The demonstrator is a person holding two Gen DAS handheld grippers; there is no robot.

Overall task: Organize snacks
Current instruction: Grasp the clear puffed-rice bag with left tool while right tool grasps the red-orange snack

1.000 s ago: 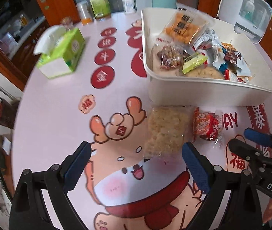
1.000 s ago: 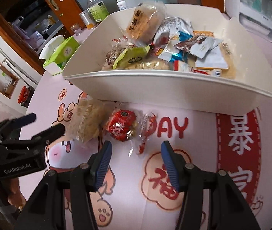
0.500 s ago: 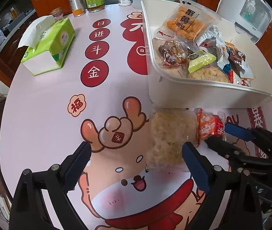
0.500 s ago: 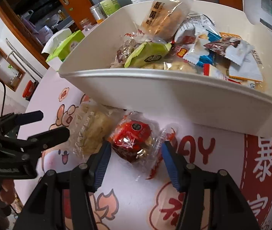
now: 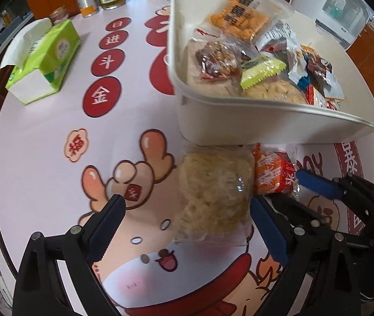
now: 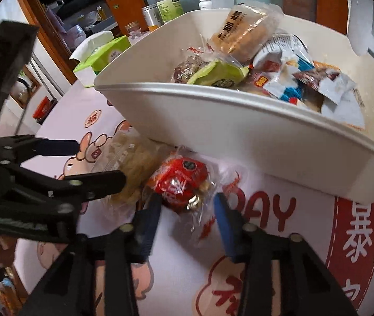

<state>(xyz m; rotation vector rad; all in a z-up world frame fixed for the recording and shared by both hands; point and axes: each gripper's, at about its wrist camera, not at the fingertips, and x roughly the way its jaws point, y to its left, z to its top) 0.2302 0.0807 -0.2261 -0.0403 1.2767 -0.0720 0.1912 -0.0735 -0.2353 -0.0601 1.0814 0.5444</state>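
The right hand-held gripper (image 6: 187, 208) has dropped in on the red clear-wrapped snack (image 6: 180, 183), and its jaws are closing around it, pads not yet pressing. The left hand-held gripper (image 5: 187, 226), spread wide, has sunk over the pale puffed-rice snack packet (image 5: 214, 193). Just beyond both sits the full white plastic bin (image 5: 239, 129), so two pickups look imminent.
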